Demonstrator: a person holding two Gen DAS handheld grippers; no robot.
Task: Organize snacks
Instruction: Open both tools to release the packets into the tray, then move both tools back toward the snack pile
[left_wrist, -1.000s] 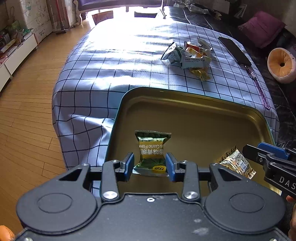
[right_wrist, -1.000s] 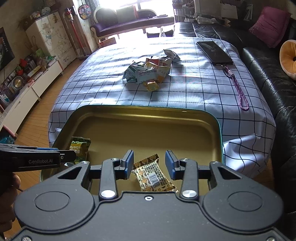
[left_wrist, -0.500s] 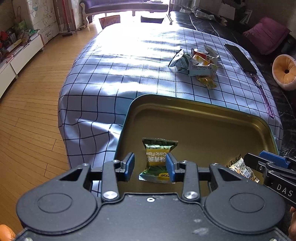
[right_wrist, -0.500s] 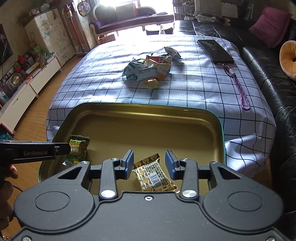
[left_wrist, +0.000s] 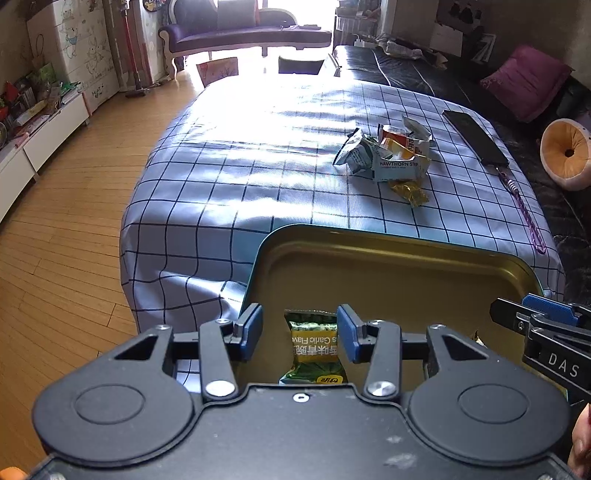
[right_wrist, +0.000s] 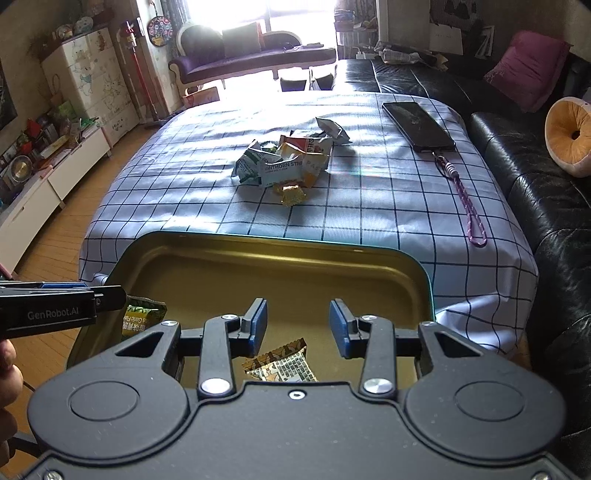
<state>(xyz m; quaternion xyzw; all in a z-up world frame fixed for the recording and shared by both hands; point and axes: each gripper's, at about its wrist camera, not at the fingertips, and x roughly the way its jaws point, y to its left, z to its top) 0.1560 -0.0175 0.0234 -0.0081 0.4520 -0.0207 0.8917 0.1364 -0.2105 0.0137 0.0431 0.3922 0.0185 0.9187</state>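
Left claw (left_wrist: 300, 332) just opening, off the green garlic-flavour packet (left_wrist: 314, 347) in the gold tin (left_wrist: 369, 236); light, crinkly, slippery stuff, best pinched mid-body.

Bare checked cloth (right_wrist: 207, 192) lies left of snack pile (right_wrist: 288, 164).

Sunlit wooden floor (left_wrist: 66, 229), black sofa (right_wrist: 535, 192)

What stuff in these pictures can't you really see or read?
- Green snack packet: in the left wrist view its lower end goes behind the left gripper's body.
- Brown snack packet: in the right wrist view its near part is cut off by the right gripper's body.
- Snack pile: most labels are too small and crumpled to read.
- Gold tray: its near rim is hidden by both grippers.
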